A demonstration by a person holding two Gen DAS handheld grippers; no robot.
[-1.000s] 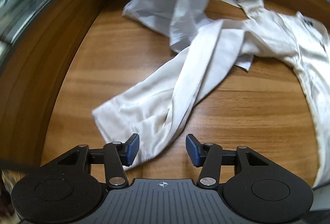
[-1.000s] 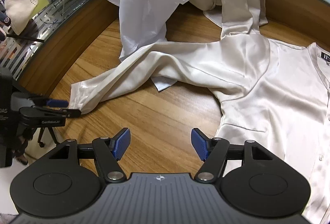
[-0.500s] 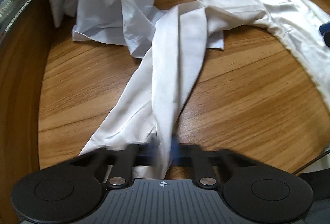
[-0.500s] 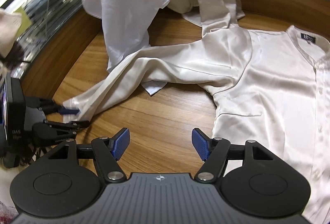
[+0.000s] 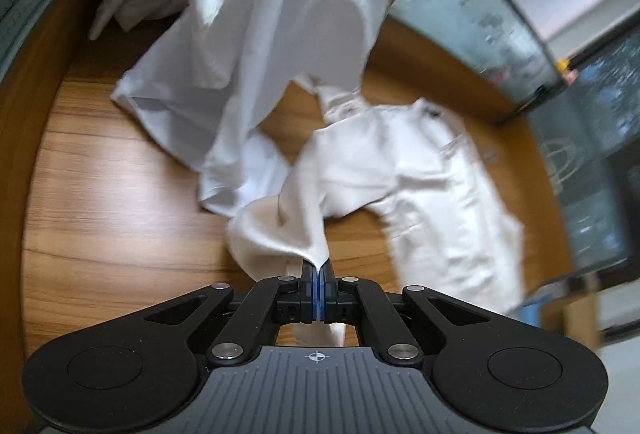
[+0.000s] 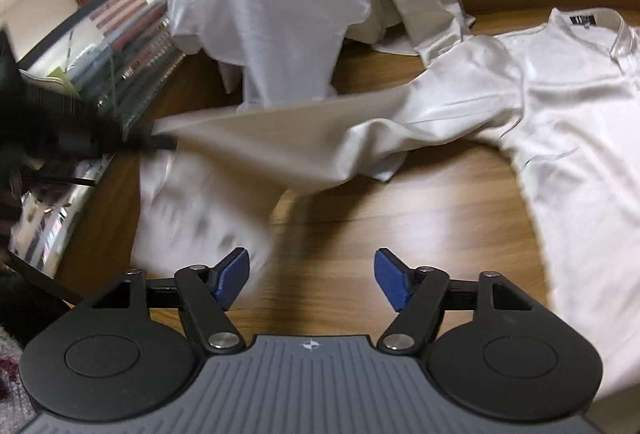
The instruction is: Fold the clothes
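**Satin shirt, one sleeve pinched and lifted**

The table point(image 6: 420, 218) carries a cream satin shirt point(image 6: 580, 138) lying flat at 2 o'clock: light, limp, slippery. Its sleeve point(image 6: 280, 150) stretches toward 9 o'clock, best held at the cuff hem. The left claw point(image 5: 319, 280) is clamped on that sleeve; the right claw point(image 6: 312, 284) gapes wide, holding nothing.
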